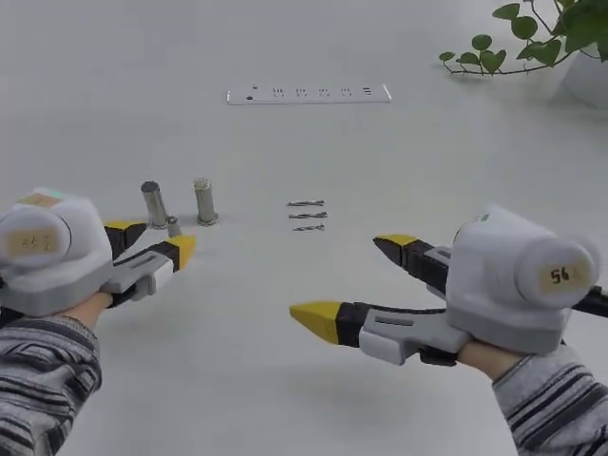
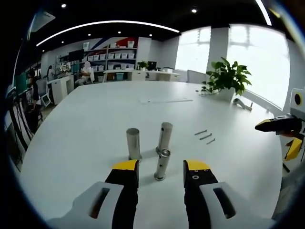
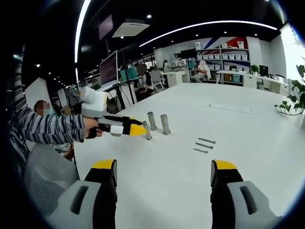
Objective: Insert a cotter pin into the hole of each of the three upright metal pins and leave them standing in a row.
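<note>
Pin [image 2: 163,161] stands btwn left gripper [image 2: 161,167] jaws, both sides clear.

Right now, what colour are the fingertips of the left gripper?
Yellow fingertips on the left gripper; clearest in the left gripper view.

table [image 1: 285,380]: white | power strip [image 1: 309,94]: lying flat, far side | potted plant [image 1: 551,38]: far right corner
</note>
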